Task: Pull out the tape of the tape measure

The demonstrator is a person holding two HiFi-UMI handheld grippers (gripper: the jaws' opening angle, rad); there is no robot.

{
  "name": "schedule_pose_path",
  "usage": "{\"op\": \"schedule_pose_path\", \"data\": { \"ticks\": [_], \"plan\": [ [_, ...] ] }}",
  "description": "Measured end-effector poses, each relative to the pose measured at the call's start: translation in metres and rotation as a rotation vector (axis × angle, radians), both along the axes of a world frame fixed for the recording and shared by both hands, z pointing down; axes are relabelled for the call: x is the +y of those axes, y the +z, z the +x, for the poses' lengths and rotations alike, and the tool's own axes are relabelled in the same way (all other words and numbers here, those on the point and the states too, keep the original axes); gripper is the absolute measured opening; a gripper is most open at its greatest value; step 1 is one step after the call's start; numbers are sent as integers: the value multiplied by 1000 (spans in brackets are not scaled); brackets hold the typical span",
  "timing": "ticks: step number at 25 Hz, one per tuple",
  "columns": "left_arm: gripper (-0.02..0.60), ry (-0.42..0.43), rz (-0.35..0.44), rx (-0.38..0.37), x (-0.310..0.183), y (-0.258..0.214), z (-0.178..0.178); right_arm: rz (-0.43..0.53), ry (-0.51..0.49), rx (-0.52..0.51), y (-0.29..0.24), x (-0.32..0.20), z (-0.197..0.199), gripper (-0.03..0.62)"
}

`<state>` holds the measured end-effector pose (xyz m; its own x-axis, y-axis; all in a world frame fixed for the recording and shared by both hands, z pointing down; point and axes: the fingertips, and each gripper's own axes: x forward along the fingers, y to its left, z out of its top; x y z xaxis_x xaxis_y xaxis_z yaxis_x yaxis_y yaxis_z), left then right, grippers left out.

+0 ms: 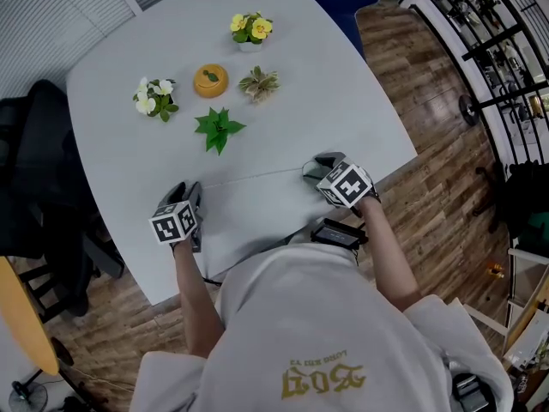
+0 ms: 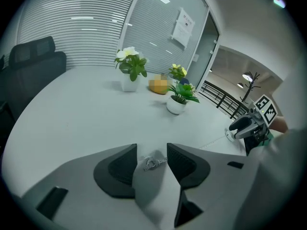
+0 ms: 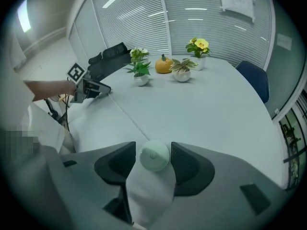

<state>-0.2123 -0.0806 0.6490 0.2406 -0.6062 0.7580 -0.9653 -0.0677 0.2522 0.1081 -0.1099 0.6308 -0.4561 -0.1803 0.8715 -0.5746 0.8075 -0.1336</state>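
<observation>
A small round pale tape measure [image 3: 154, 156] sits on the white table [image 1: 292, 75] between the jaws of my right gripper [image 3: 153, 145], whose pads hug its sides. Its thin tape [image 1: 257, 177] runs leftward across the table to my left gripper [image 1: 190, 189]. In the left gripper view the tape's metal end [image 2: 152, 162] lies on the table between the jaws of the left gripper [image 2: 151, 148], which stand apart and do not press on it. The right gripper [image 1: 316, 170] rests near the table's front right edge.
Small potted plants stand at the far middle of the table: white flowers [image 1: 154, 97], a green plant [image 1: 218, 129], a variegated plant [image 1: 259, 84] and yellow flowers [image 1: 250, 29], with an orange pumpkin [image 1: 210, 80] among them. A black chair [image 1: 34, 170] stands at the left.
</observation>
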Motion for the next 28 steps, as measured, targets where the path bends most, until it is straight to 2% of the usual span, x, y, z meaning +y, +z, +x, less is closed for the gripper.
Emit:
{"op": "schedule_pose_path", "data": {
  "ticks": [1, 3, 6, 8, 12, 15, 17, 19, 23, 28],
  "plan": [
    [194, -10, 12, -5, -1, -2, -2, 3, 33, -33, -7, -2, -1, 244],
    [216, -34, 44, -12, -3, -8, -7, 13, 105, -113, -23, -9, -6, 244],
    [216, -68, 118, 9, -9, -25, -11, 42, 178, -204, -46, -16, -13, 232],
    [212, -71, 182, 31, -15, -41, -6, 77, 214, -250, -60, -20, -17, 194],
    [123, -10, 320, 132, -29, -85, 21, 147, 289, -385, -96, -25, -27, 70],
    [95, 56, 410, 205, -37, -122, 44, 185, 352, -513, -127, -27, -33, 35],
    [56, 93, 458, 222, -39, -143, 57, 217, 381, -564, -143, -26, -34, 29],
    [20, 115, 515, 224, -40, -164, 67, 263, 396, -577, -157, -23, -35, 20],
    [5, 126, 652, 222, -42, -207, 81, 364, 402, -533, -177, -14, -34, 17],
    [3, 169, 636, 190, -41, -212, 96, 427, 462, -514, -187, -9, -23, 15]
  ]
}}
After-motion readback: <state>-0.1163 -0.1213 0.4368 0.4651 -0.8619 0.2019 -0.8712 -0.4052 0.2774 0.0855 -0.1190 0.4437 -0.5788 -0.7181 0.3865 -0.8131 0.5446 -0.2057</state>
